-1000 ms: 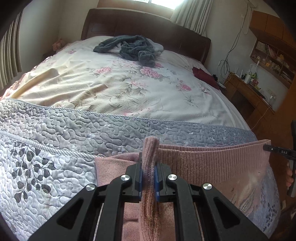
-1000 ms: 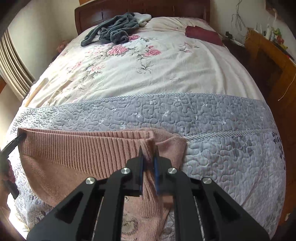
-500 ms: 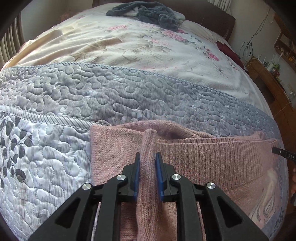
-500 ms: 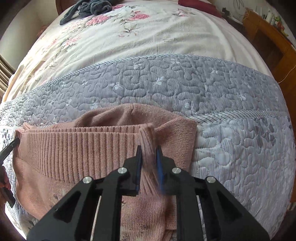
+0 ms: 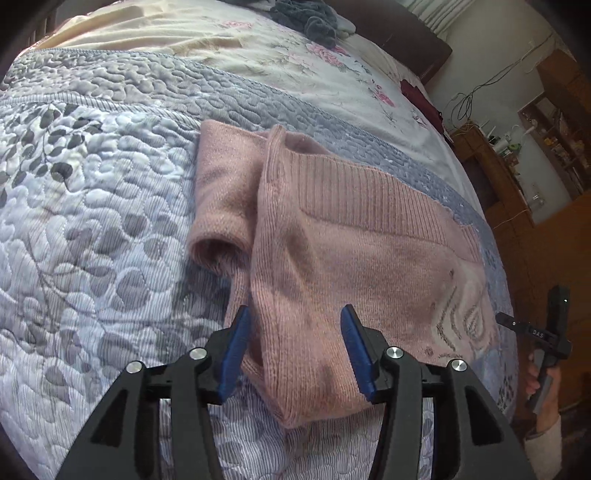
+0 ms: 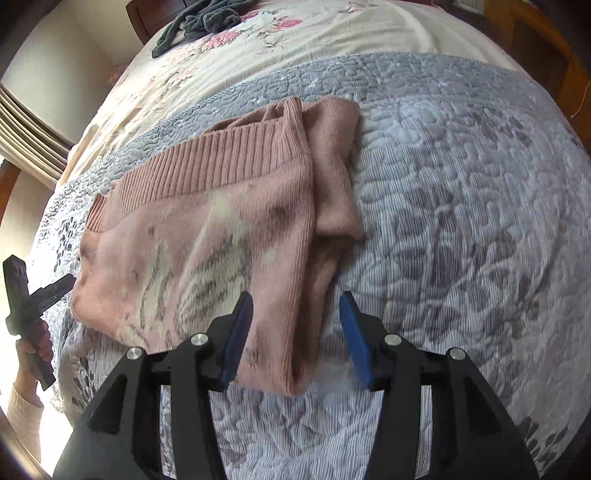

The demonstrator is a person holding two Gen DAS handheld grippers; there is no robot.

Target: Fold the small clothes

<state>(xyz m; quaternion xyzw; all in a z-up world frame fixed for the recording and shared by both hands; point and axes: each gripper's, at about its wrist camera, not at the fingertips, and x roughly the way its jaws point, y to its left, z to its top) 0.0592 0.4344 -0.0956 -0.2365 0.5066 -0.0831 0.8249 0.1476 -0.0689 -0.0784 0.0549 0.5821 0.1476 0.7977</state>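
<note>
The pink knitted sweater [image 5: 332,251] lies folded across the near part of the bed, on the grey-and-white quilted bedspread [image 5: 92,229], and both my claws hang just above its near edge, grasping nothing. My left claw [image 5: 293,347] is spread wide, its blue pads either side of the sweater's left near corner. My right claw [image 6: 295,338] is released too, straddling the right near corner.

Outward from the claws, the ribbed hem band [image 6: 221,162] runs along the far edge. A tucked sleeve [image 5: 221,192] peeks out on the left side and another [image 6: 336,166] on the right. Well beyond, a dark grey crumpled garment [image 6: 199,20] sits on the floral cream sheet [image 6: 295,40] by the headboard.

I judge the lengthwise fold laid, with a crosswise fold or a tidy-up to follow. To do it well, I should pinch both near corners at the same depth, catching every layer including the sleeve beneath. Then I should lift evenly and carry the edge straight to the ribbed band. The knit is soft and thick, so a shallow bite may slip or drag only the top layer.
</note>
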